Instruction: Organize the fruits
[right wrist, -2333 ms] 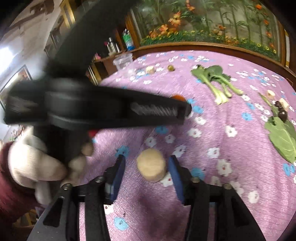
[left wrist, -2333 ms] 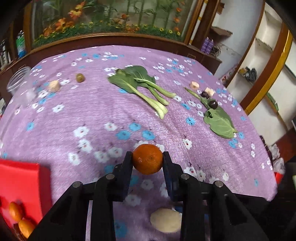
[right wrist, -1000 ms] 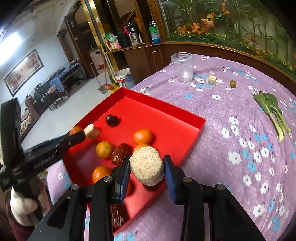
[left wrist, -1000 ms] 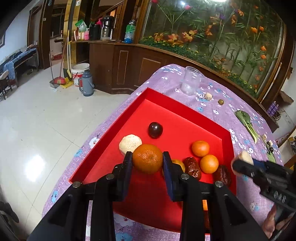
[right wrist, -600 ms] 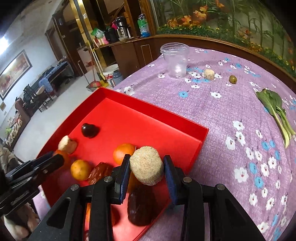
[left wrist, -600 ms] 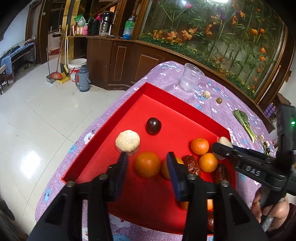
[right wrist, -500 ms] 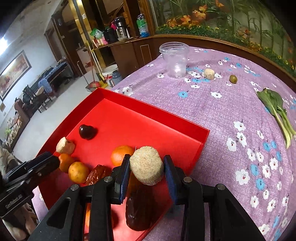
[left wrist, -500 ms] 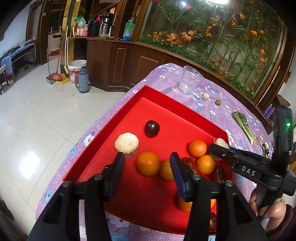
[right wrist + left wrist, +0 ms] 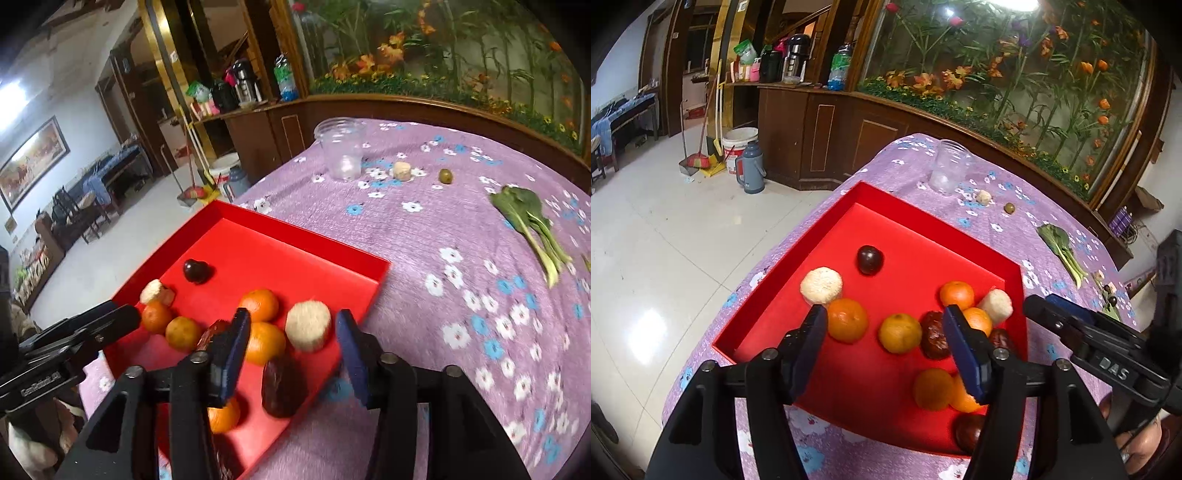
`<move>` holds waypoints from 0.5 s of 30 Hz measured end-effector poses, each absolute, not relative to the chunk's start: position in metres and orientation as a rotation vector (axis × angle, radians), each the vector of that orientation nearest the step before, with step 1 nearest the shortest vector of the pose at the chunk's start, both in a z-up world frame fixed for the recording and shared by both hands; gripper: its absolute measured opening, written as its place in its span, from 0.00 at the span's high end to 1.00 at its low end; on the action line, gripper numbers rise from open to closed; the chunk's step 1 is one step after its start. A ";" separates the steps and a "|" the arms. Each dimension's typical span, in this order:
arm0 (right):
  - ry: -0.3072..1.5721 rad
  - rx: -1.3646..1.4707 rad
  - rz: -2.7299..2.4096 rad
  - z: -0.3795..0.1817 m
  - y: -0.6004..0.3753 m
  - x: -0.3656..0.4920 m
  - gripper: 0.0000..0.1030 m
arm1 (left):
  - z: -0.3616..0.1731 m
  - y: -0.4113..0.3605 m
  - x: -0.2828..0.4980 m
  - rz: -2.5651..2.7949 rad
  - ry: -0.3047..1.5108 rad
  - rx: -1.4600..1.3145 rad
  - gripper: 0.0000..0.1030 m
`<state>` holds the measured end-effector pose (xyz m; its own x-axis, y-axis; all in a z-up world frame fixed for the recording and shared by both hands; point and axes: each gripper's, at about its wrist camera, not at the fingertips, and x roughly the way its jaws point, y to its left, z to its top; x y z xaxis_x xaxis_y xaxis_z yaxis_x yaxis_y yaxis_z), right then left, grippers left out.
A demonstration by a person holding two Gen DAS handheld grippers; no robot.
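Left wrist view: we look down, close, over red tray (image 9: 923, 229) toward room floor. Right wrist view: close, from tray's other side — both share tray, clear cup (image 9: 341, 153), purple tablecloth (image 9: 461, 295).

Ahead of tool: curved dark wood cabinet (image 9: 827, 129) under glass-fronted panel of artificial flowers and bamboo (image 9: 1008, 70). Cabinet top carries thermos flasks and bottles (image 9: 786, 62). Ahead-left: glossy pale tiled floor (image 9: 653, 236) with light glare, white bucket (image 9: 740, 142), grey flask (image 9: 751, 171), broom and dustpan (image 9: 700, 158). Far left, right wrist view: white wall, framed painting (image 9: 33, 158), dark chairs (image 9: 74, 210).
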<state>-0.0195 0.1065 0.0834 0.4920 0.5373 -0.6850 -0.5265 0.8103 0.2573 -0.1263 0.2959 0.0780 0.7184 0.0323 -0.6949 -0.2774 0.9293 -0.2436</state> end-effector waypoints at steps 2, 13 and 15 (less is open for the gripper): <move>0.821 0.035 0.639 0.087 0.096 -0.029 0.46 | 0.081 0.284 -0.128 0.163 0.753 -0.317 0.34; 0.761 0.121 0.506 0.088 0.033 -0.082 0.37 | 0.093 0.206 -0.147 0.250 0.705 -0.030 0.22; 0.770 0.140 0.495 0.085 0.025 -0.089 0.37 | 0.096 0.198 -0.151 0.265 0.692 -0.002 0.18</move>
